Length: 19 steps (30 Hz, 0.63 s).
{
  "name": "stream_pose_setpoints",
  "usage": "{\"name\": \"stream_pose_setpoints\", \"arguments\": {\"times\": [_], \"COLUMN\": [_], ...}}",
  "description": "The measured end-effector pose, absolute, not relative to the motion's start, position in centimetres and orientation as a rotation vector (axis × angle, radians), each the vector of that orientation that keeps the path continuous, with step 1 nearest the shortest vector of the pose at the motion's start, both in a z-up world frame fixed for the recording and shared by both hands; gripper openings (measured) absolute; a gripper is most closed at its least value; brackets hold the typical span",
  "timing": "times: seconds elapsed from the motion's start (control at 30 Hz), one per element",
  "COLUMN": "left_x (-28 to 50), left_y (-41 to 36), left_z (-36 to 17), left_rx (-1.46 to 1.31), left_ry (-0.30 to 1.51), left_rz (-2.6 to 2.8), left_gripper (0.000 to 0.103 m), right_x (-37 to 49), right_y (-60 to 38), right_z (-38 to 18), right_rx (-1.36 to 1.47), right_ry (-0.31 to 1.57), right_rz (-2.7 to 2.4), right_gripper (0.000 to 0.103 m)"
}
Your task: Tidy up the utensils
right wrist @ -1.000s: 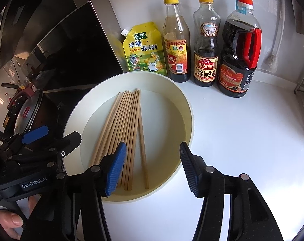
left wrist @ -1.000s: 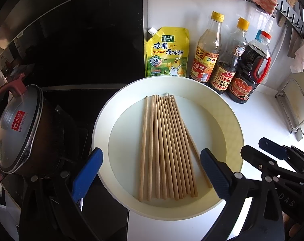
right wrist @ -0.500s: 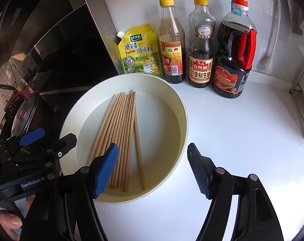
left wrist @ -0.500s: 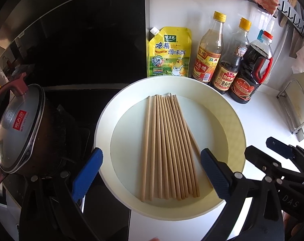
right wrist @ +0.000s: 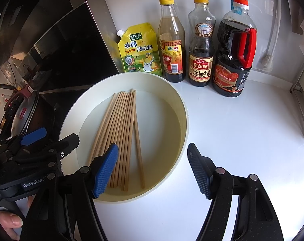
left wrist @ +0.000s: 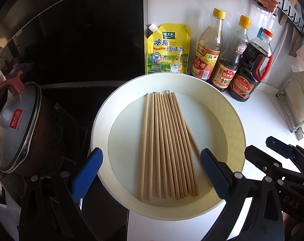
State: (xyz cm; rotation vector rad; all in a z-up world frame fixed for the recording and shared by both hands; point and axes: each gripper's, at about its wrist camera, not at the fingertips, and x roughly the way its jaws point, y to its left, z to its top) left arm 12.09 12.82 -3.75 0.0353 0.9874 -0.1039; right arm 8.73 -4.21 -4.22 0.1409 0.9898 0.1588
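Note:
Several wooden chopsticks point(left wrist: 168, 144) point(right wrist: 120, 138) lie side by side in a round cream tray point(left wrist: 232, 124) point(right wrist: 178, 108) on the white counter. My left gripper point(left wrist: 150, 172) hovers over the near ends of the chopsticks, open wide, its blue pads on either side of the tray's near part and touching nothing. My right gripper point(right wrist: 152, 168) stands open above the tray's near right rim with nothing between its fingers. Each gripper shows in the other's view: the right gripper point(left wrist: 280, 156) at the right edge, the left gripper point(right wrist: 33, 142) at the left edge.
A yellow seasoning pouch point(left wrist: 167, 50) and three sauce bottles point(left wrist: 230, 58) stand along the back wall behind the tray. A lidded pot point(left wrist: 17, 128) sits on the black stove at the left. A wire rack point(left wrist: 298, 108) stands at the right. A hand point(right wrist: 9, 223) holds the left gripper.
The right gripper's jaws have spread wider. Both views have shifted only slightly; the chopsticks and tray lie as before.

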Motion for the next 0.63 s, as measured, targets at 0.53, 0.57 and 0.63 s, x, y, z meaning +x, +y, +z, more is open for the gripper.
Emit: {"name": "stream_pose_setpoints", "arguments": {"times": [0.53, 0.57, 0.63], "left_x": [12.72, 12.72, 12.70], "left_y": [12.59, 12.55, 12.50], "left_z": [-4.04, -4.05, -4.04], "left_rx": [0.033, 0.035, 0.038], "left_ry": [1.009, 1.010, 1.009], "left_rz": [-0.120, -0.120, -0.120], "left_gripper": [0.096, 0.096, 0.096], "right_x": [8.76, 8.74, 8.68], "right_y": [-4.66, -4.69, -4.73], "right_z": [-4.47, -4.44, -4.40], "right_rx": [0.145, 0.145, 0.145], "right_ry": [1.000, 0.999, 0.998], "right_rz": [0.145, 0.146, 0.145], "right_gripper": [0.068, 0.068, 0.068]}}
